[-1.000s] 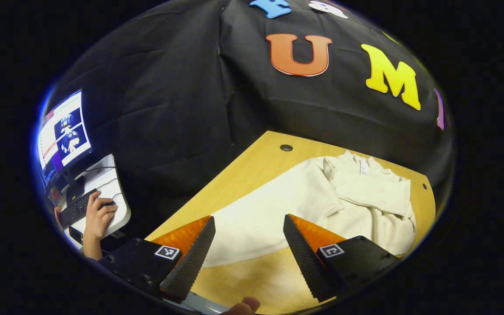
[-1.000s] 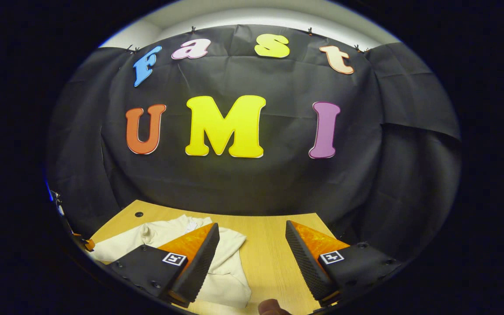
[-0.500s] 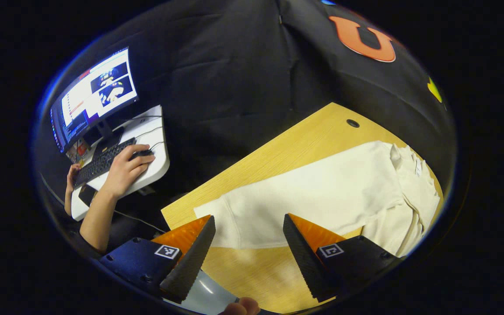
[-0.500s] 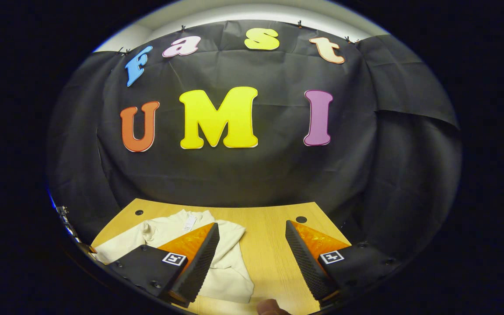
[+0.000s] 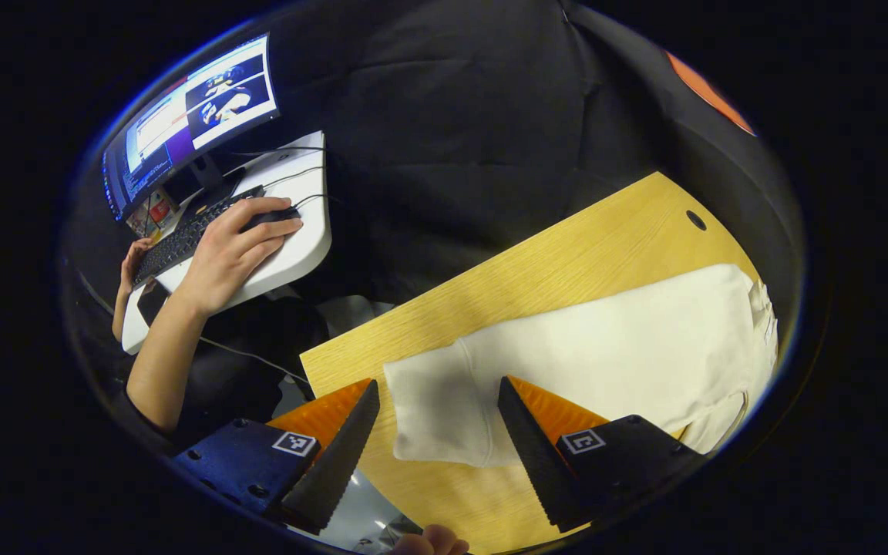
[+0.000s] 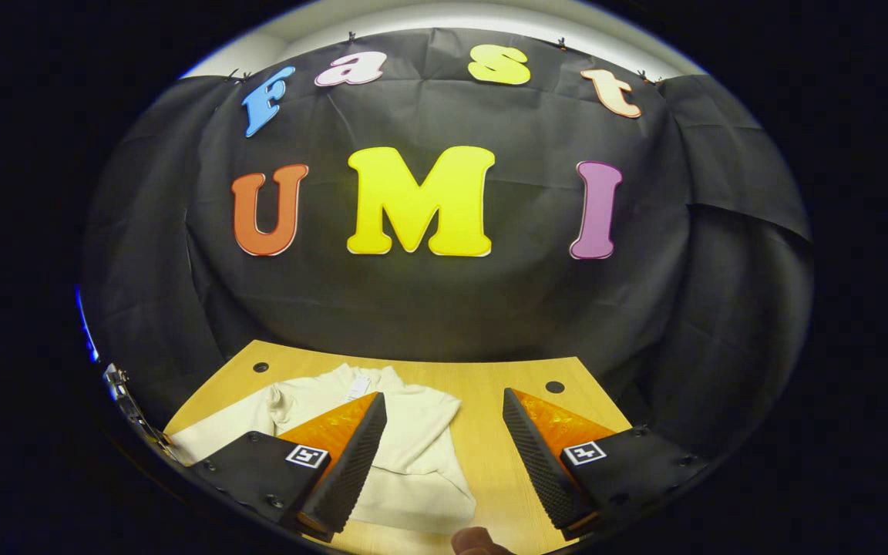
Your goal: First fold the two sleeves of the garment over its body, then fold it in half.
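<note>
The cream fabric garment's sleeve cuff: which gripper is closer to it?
Left. The left gripper hovers open directly over the cuff; the right gripper hangs open above the garment's other side.

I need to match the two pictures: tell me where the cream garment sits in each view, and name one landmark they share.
Left gripper view: the cream garment stretches from between the fingers out to the right edge.
Right gripper view: it lies at lower left, partly behind the left finger.
Shared landmark: the wooden table, with its dark round hole.
</note>
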